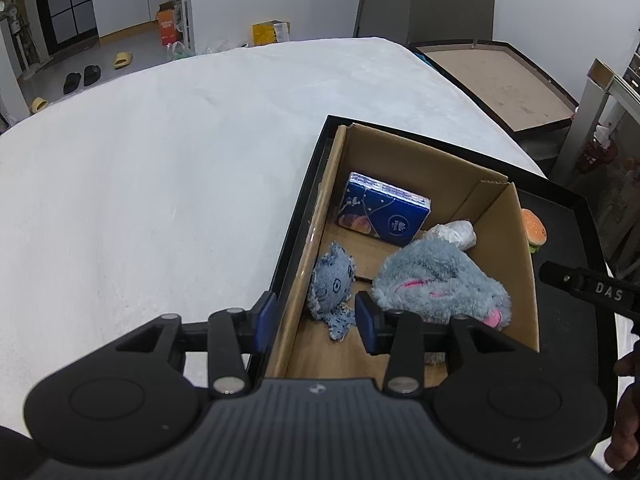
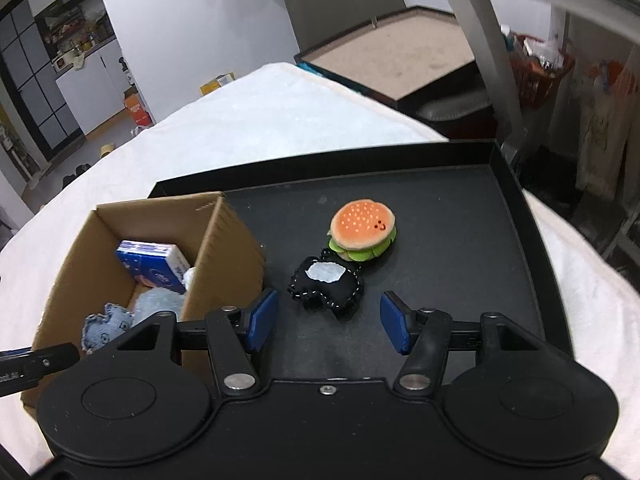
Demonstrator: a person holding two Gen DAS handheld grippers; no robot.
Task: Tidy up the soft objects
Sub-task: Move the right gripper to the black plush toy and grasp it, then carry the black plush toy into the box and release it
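Black tray (image 2: 500, 216) on a white-covered counter (image 1: 160, 180) carries a brown cardboard box (image 1: 504, 236). Inside lie a fluffy grey plush (image 1: 436, 276) with pink stitching, long axis across the box, a blue tissue pack (image 1: 384, 214), and a small denim-blue cat toy (image 1: 332, 284), head away. Beside the box sit a burger plush (image 2: 363, 229) and a black felt toy (image 2: 328, 284), touching. Left gripper (image 1: 316, 322) and right gripper (image 2: 327, 322) both gape wide, holding nothing.

We see a tabletop (image 1: 160, 184) covered by a white fuzzy cloth, and directly on it, at its right side, rests a shallow black tray (image 2: 516, 240) holding everything else.
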